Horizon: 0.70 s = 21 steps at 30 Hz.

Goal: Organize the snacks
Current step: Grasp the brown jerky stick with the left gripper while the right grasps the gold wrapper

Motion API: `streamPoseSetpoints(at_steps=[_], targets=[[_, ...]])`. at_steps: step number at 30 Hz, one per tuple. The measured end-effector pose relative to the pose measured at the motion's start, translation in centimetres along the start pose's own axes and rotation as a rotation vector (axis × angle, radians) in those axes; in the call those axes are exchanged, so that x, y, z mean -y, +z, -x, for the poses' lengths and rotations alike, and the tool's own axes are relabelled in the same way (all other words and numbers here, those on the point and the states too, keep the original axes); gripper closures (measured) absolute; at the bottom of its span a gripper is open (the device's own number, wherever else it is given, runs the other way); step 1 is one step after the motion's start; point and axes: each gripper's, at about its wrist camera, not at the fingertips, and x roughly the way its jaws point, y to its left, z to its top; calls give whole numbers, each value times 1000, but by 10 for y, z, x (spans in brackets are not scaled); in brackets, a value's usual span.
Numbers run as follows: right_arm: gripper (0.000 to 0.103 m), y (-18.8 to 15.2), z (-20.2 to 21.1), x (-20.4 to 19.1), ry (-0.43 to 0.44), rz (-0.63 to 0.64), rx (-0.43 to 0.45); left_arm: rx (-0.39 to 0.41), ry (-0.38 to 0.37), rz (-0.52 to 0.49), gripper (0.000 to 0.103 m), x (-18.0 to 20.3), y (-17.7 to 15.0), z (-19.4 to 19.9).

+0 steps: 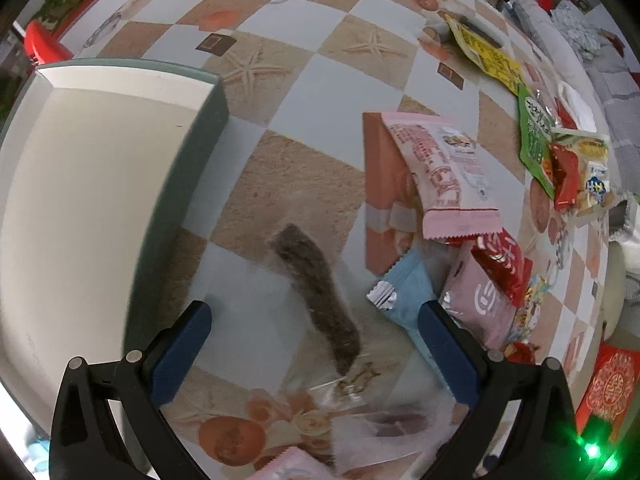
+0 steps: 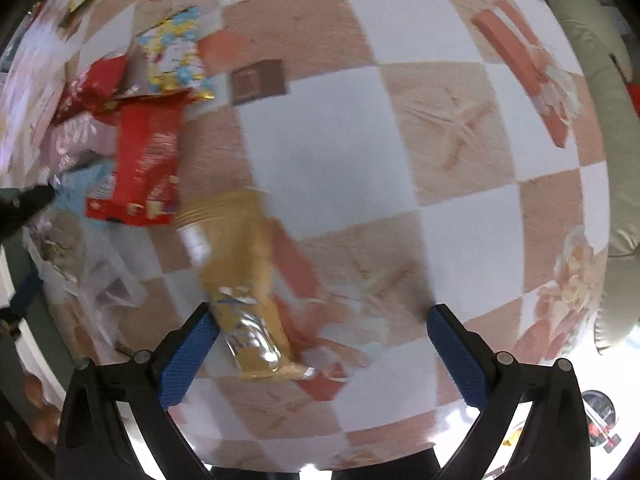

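Observation:
My left gripper [image 1: 314,322] is open above a clear-wrapped dark brown snack bar [image 1: 316,294] that lies on the checkered tablecloth. An empty white box with a grey-green rim [image 1: 188,168] stands just to its left. To the right lies a heap of snacks: a pink packet [image 1: 448,176] on a pink box [image 1: 380,188], a light blue packet [image 1: 412,288] and a red packet [image 1: 504,268]. My right gripper [image 2: 322,326] is open; a golden-yellow packet [image 2: 244,280] lies by its left finger, apart from it. A red packet [image 2: 144,160] lies further left.
Yellow [image 1: 488,54] and green [image 1: 534,136] packets lie at the far right of the table in the left wrist view. A clear crumpled wrapper [image 2: 92,280] lies left of the golden packet. A cushioned seat [image 2: 600,92] borders the table's right side.

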Motion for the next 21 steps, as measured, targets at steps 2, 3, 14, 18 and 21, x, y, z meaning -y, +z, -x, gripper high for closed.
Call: streamPoseSetpoints(at_steps=[2, 3, 14, 18, 21], targets=[[0, 2, 2, 0, -2, 10, -4, 6, 3, -9, 0, 9, 3, -2], [0, 5, 4, 2, 1, 17, -2, 6, 6, -15, 0, 15, 0, -3], [0, -9, 6, 4, -63, 182, 72, 5, 33, -91, 0, 9, 23, -4], [0, -2, 9, 0, -43, 200, 45, -3, 101, -105, 0, 28, 31, -13], [0, 8, 8, -5, -60, 202, 58, 7, 117, -93, 0, 37, 34, -15]])
